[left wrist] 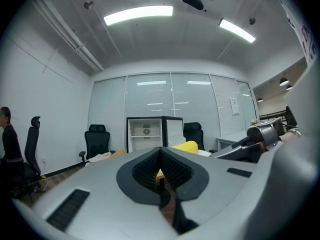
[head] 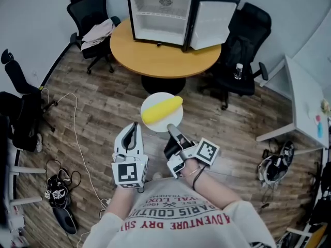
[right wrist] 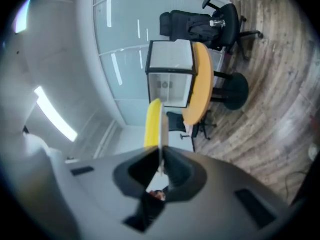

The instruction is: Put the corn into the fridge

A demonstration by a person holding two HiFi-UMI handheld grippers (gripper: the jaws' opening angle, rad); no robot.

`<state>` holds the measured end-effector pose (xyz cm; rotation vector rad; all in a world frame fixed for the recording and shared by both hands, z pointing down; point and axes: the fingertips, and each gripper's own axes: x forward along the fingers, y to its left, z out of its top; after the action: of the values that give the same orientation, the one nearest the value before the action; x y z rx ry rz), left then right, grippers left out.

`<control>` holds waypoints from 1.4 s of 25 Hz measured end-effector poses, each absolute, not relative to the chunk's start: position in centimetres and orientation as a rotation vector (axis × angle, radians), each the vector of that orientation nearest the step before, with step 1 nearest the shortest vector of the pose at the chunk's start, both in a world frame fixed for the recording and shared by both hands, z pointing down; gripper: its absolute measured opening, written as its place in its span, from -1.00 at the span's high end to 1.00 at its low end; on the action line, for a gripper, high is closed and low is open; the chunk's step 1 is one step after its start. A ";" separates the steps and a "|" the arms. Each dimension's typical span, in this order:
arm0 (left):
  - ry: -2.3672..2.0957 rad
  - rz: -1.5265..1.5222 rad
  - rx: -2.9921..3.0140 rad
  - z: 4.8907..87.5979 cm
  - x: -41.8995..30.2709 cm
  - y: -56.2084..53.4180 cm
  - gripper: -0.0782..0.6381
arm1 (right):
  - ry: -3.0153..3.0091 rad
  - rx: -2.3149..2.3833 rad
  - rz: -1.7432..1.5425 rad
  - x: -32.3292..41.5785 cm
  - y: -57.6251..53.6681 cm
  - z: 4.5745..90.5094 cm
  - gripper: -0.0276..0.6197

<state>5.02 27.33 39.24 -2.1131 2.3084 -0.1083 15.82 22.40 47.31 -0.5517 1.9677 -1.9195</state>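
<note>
A yellow corn (head: 162, 109) lies on a round white plate (head: 170, 122) held out above the wood floor. My right gripper (head: 171, 130) is shut on the plate's near rim. In the right gripper view the plate (right wrist: 163, 134) stands edge-on between the jaws, with the corn (right wrist: 152, 124) on its left. My left gripper (head: 134, 126) hangs beside the plate's left edge, shut and empty. The small fridge (head: 160, 17) stands on the round wooden table (head: 155, 58) ahead with its door swung open to the right. The left gripper view shows the fridge (left wrist: 145, 133) and the corn (left wrist: 186, 146) beyond its closed jaws.
Black office chairs (head: 90, 6) ring the table; one (head: 243, 61) at the right carries a bottle (head: 238, 71). A white desk (head: 305, 107) stands at the right. Cables (head: 72, 112) and shoes (head: 57, 187) lie on the floor at the left.
</note>
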 end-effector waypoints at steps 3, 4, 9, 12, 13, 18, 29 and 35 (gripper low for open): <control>2.313 -0.099 -2.120 39.6 3.5 27.5 0.71 | 1.969 -0.556 -1.915 14.3 22.4 47.4 0.77; 2.315 -0.098 -2.122 39.7 2.9 27.5 0.71 | 1.970 -0.558 -1.915 13.7 22.5 47.4 0.77; 2.312 -0.106 -2.124 40.0 0.8 26.6 0.71 | 1.951 -0.572 -1.929 11.2 21.9 47.8 0.77; 2.338 -0.100 -2.121 40.3 -0.5 26.0 0.71 | 1.947 -0.561 -1.943 9.8 21.3 47.8 0.76; 2.351 -0.100 -2.117 40.5 -0.9 25.8 0.71 | 1.950 -0.553 -1.948 9.4 21.1 47.8 0.77; 2.415 -0.118 -2.071 41.5 -3.4 23.8 0.71 | 1.957 -0.508 -1.984 7.0 18.2 48.4 0.77; 2.489 -0.135 -1.982 42.2 -9.3 11.5 0.71 | 1.997 -0.431 -2.037 0.5 5.3 49.2 0.78; 2.487 -0.095 -1.960 41.0 -11.3 2.9 0.71 | 2.035 -0.431 -2.011 -1.4 -3.4 48.2 0.78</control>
<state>-11.29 2.93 41.02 -1.9602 2.4874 -0.0950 -1.42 -3.42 48.18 -0.4307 2.0351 -2.0111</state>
